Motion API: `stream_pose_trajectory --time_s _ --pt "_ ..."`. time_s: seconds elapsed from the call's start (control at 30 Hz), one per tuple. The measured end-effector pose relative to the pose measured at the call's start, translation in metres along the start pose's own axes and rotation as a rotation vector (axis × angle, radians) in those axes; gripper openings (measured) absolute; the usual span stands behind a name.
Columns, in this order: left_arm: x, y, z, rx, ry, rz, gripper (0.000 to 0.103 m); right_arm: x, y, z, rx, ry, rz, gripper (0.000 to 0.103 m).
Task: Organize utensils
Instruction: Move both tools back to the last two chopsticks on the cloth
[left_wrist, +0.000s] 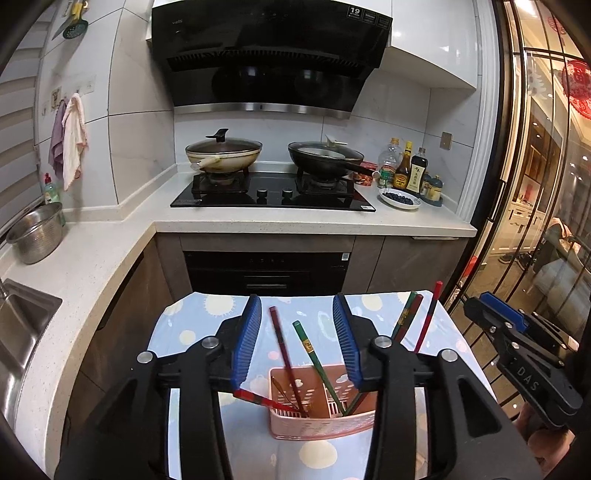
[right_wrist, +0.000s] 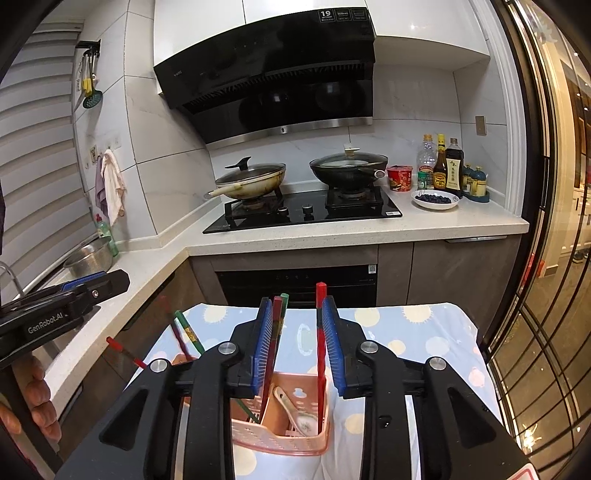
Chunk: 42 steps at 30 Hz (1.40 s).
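A pink slotted utensil holder (left_wrist: 321, 421) stands on a small table with a blue patterned cloth (left_wrist: 207, 321). Several red and green chopsticks (left_wrist: 310, 354) stand in it. My left gripper (left_wrist: 297, 321) is open above the holder and holds nothing. In the right wrist view the holder (right_wrist: 280, 435) also holds a white ceramic spoon (right_wrist: 295, 410). My right gripper (right_wrist: 295, 321) is open above it, with a red chopstick (right_wrist: 320, 332) and a red and green pair (right_wrist: 277, 325) standing between its fingers, untouched as far as I can see.
A stove (left_wrist: 273, 192) with two lidded pans sits on the counter behind. Sauce bottles (left_wrist: 406, 166) and a plate of blueberries (left_wrist: 400, 199) stand to its right. A steel colander (left_wrist: 35, 232) and a sink (left_wrist: 22, 325) are on the left. Glass doors (left_wrist: 535, 184) are on the right.
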<state>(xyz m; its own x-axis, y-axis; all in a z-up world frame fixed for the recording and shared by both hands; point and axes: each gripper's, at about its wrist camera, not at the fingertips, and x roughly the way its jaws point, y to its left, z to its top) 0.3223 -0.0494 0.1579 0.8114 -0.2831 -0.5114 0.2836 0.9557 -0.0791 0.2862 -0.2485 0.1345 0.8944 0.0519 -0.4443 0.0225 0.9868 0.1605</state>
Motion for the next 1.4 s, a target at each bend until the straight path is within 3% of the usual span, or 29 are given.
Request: stream_pose_trajectory --time_s 0.4,0.67,0.9,1.4 --pt "-0.019 0.000 -0.015 -0.001 0.003 -0.007 0.039 -0.024 0.004 -0.020 -0.007 0.015 -0.011 0.028" --pt "-0.038 -0.005 -0.045 0.003 0.029 -0.016 0.039 -0.052 0.009 -0.055 -0.009 0.044 -0.007 0.028" --pt "-0.051 -0.009 -0.091 0.001 0.095 -0.017 0.040 -0.081 0.022 -0.113 -0.042 0.108 -0.004 0.032" --pt "-0.071 -0.008 -0.230 -0.015 0.308 0.009 0.041 -0.130 0.040 -0.248 -0.028 0.322 0.034 0.032"
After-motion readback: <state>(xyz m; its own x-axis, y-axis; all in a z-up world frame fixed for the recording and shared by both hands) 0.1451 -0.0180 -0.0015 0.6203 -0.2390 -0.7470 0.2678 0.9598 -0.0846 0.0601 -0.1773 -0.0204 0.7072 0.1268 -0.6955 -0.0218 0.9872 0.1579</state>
